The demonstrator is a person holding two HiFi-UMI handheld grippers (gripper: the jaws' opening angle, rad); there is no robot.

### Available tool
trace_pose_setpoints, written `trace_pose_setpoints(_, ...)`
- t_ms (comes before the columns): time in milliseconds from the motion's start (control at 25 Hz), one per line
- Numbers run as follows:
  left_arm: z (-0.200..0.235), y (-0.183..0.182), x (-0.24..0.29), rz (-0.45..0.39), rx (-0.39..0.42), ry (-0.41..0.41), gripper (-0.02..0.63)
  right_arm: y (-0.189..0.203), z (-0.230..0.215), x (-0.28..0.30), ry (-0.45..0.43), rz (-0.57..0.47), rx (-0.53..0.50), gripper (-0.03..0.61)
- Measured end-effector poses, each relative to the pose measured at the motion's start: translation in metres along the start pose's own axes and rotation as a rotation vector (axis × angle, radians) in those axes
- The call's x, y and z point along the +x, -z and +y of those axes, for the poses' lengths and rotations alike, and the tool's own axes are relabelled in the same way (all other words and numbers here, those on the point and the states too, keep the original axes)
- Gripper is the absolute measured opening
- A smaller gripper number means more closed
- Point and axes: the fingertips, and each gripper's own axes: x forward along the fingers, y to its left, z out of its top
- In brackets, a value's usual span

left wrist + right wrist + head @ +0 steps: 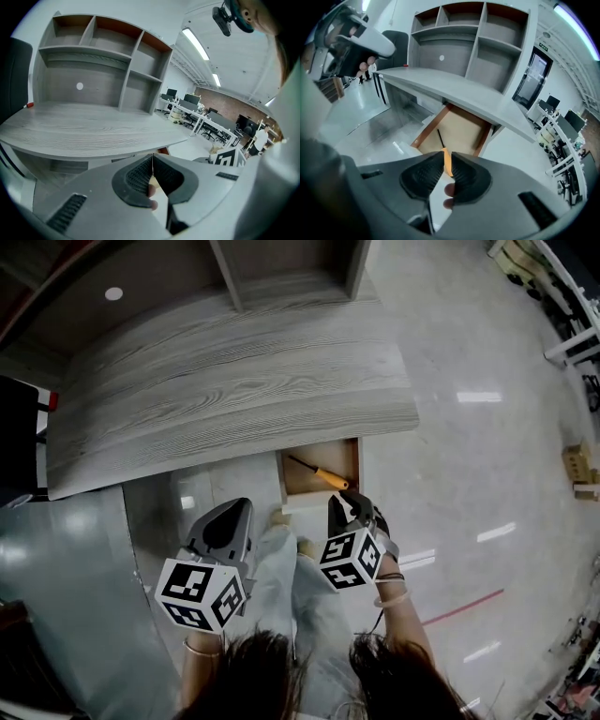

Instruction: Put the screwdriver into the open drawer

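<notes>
The screwdriver [317, 471], with a black shaft and an orange handle, lies slanted inside the open drawer [282, 479] under the grey desk [234, 390]. My right gripper [352, 501] is at the drawer's front right corner. In the right gripper view the orange handle [446, 161] fills the narrow gap between the jaws, and the shaft [440, 139] points toward the drawer's back. The jaws stand shut on the handle end. My left gripper [230, 512] hangs left of the drawer, below the desk edge. Its jaws [152, 161] are pressed together with nothing between them.
A shelf unit [108, 56] stands on the back of the desk. A black chair [19, 442] is at the left end. The person's legs [291, 577] are in front of the drawer. Shiny floor [478, 427] spreads to the right, and office desks [201, 122] stand far off.
</notes>
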Motion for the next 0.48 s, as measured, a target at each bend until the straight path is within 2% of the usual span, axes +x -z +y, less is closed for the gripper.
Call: trace_pose_setpoints(480, -0.043, -0.024, -0.035, -0.016, 0.033, 0.022, 0.017, -0.028, -0.007, -0.068, 0.057, -0.089, 0.082, 0.048)
